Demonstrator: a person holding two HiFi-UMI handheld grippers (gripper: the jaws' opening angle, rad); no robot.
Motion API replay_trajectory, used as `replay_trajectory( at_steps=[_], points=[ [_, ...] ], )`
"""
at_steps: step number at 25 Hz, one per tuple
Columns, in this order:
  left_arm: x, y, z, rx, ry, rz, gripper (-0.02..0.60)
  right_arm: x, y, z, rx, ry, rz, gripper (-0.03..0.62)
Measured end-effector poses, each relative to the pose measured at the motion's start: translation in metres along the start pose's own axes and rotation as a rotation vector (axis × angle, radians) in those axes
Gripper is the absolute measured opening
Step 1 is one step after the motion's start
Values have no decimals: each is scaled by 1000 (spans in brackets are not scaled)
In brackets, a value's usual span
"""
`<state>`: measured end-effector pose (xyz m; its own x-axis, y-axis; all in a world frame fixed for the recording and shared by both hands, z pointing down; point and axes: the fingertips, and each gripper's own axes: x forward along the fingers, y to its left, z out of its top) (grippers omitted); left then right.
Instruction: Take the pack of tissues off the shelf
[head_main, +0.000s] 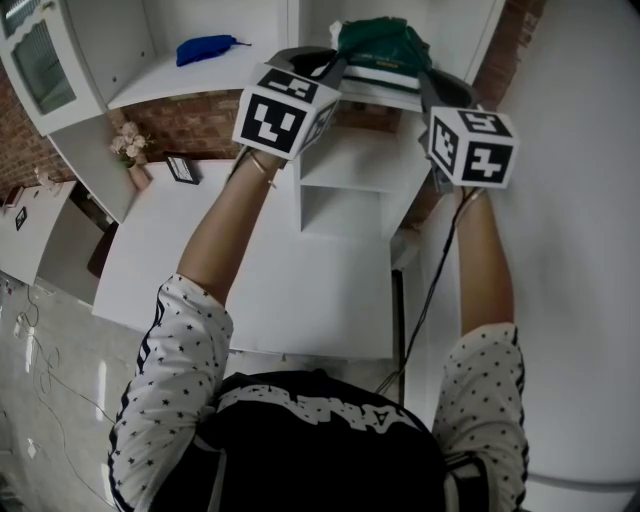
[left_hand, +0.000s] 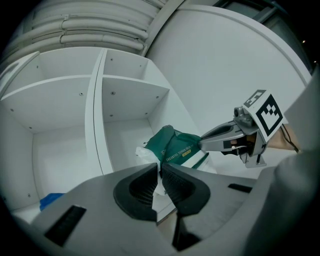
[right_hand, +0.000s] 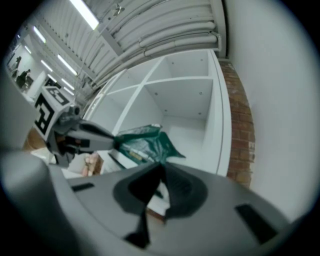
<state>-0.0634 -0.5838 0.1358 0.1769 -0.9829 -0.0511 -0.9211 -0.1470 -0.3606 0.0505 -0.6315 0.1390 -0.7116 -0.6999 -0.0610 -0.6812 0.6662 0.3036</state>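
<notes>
Fingers (left_hand: 142, 187) of left gripper (left_hand: 160, 172) and right gripper (right_hand: 161, 175) pinch opposite ends of the pack (head_main: 380, 45) at the shelf's (right_hand: 195, 140) front edge.

Two hand-held grippers (head_main: 318, 62) (head_main: 432, 82), one pack of tissues (head_main: 382, 42), one blue object (head_main: 205, 48).

Soft, even light fills the head view. The white shelf (head_main: 200, 75) and the bench (head_main: 300, 290) read bright without glare, with only faint shadows under the shelf boards. Straight lines bow toward that picture's edges. Both gripper views sit inside a dark round vignette with heavy fisheye bending. The left gripper view is crisp enough that print on the pack of tissues (left_hand: 177, 145) shows, though the near fingers (left_hand: 182, 187) are soft. The right gripper view is blurred throughout, and ceiling strip lights (right_hand: 85, 14) flare at its upper left.
</notes>
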Motion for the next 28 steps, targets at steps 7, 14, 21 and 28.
replay_trajectory(
  at_steps=[7, 14, 21, 28],
  points=[
    [-15, -14, 6, 52, -38, 19, 54, -19, 4, 1, -23, -44, -15, 43],
    [-27, -24, 8, 79, -70, 42, 52, -36, 10, 1, -52, -87, -15, 41],
    [-49, -33, 7, 100, -117, 65, 52, -57, 25, 1, -78, -152, -18, 41],
    [-71, -37, 16, 127, -155, 103, 52, -77, 39, 15, -160, -236, -51, 41]
  ],
)
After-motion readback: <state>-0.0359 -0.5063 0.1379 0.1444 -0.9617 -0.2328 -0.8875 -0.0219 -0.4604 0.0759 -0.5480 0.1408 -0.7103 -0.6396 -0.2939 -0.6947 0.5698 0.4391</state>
